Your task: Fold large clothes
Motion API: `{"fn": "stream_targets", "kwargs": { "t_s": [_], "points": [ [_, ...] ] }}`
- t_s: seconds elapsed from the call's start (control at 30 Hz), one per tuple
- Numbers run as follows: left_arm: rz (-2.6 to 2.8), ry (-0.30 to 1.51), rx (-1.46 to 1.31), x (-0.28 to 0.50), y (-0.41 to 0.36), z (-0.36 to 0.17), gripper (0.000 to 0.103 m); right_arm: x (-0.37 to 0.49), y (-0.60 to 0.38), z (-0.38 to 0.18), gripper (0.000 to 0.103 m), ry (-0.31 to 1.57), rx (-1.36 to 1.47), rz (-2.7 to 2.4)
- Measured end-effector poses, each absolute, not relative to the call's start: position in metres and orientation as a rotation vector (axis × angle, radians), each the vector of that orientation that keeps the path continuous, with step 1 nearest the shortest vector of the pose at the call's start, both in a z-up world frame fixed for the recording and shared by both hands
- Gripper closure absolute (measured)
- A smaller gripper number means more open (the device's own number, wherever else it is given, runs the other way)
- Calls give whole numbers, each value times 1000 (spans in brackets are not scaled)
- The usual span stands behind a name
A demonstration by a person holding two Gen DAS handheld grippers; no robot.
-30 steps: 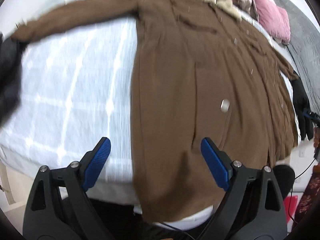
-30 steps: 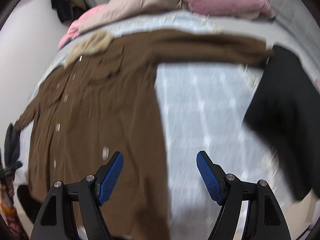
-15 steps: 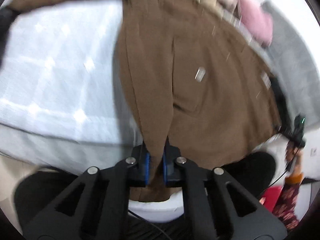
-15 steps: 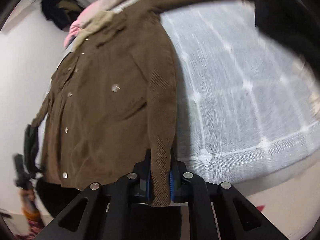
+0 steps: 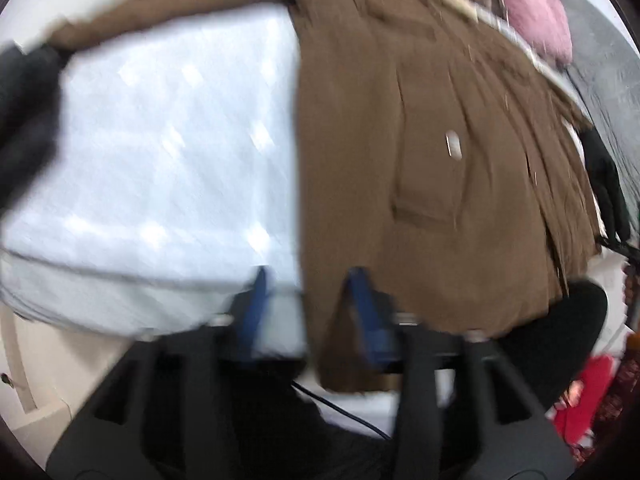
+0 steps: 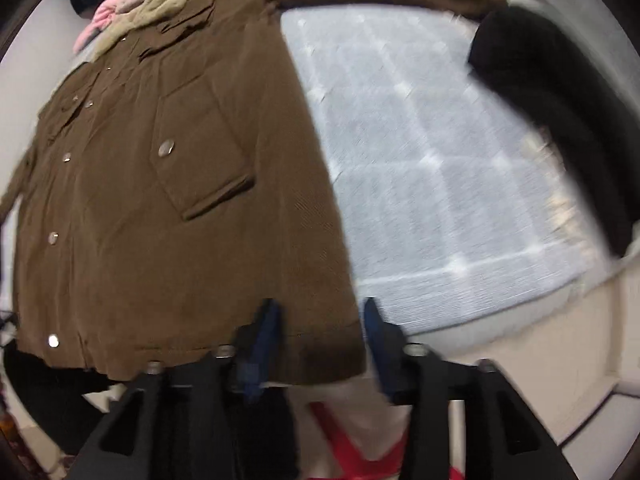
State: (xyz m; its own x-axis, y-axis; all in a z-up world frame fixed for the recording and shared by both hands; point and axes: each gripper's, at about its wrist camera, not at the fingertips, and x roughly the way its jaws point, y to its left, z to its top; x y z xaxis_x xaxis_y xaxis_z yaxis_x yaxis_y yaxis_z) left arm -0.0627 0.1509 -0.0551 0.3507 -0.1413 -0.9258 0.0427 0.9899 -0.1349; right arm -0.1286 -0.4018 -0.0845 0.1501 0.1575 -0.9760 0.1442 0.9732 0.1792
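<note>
A large brown coat [image 5: 420, 152] with metal snaps and a tan fleece collar lies spread flat on a pale grid-patterned bed, its hem hanging over the near edge. It also shows in the right wrist view [image 6: 168, 208]. My left gripper [image 5: 308, 304] is open, its blue fingers astride the coat's hem edge. My right gripper [image 6: 320, 336] is open, its fingers on either side of the hem corner. The view is blurred with motion.
The white quilted bed cover [image 5: 160, 168] fills the rest of the bed [image 6: 432, 184]. A black garment [image 6: 560, 112] lies beside the coat's sleeve end. Pink pillows [image 5: 536, 12] and a grey blanket [image 5: 608, 64] lie beyond the collar. Red items [image 6: 360, 440] lie on the floor.
Both grippers were shut on the coat's hem edge half a second ago. Now both have opened and let it go, and the hem lies flat again.
</note>
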Motion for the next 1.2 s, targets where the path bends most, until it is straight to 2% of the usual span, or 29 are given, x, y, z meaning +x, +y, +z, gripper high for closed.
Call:
{"fn": "stream_targets", "kwargs": {
  "t_s": [0.03, 0.17, 0.6, 0.77, 0.9, 1.0, 1.13, 1.17, 1.2],
  "points": [
    [-99, 1173, -93, -61, 158, -51, 23, -126, -401, -74, 46, 1404, 208, -20],
    [11, 1072, -191, -35, 196, -36, 22, -106, -390, -34, 34, 1297, 137, -56],
    [237, 937, -552, 66, 266, -43, 19, 31, -271, 21, 30, 1068, 251, 127],
    [325, 933, -645, 99, 296, -71, 19, 86, -220, 14, 26, 1028, 200, 174],
    [416, 929, -691, 120, 318, -104, 19, 106, -199, -26, 25, 1048, 228, 201],
    [441, 822, -662, 125, 320, -106, 19, 114, -203, -57, 25, 1128, 298, 199],
    [465, 728, -632, 134, 322, -110, 19, 117, -216, -74, 25, 1133, 334, 138],
    [478, 705, -621, 136, 322, -109, 20, 117, -218, -75, 25, 1126, 333, 127],
    [497, 691, -615, 137, 324, -109, 26, 115, -221, -76, 25, 1119, 334, 122]
  ]
}}
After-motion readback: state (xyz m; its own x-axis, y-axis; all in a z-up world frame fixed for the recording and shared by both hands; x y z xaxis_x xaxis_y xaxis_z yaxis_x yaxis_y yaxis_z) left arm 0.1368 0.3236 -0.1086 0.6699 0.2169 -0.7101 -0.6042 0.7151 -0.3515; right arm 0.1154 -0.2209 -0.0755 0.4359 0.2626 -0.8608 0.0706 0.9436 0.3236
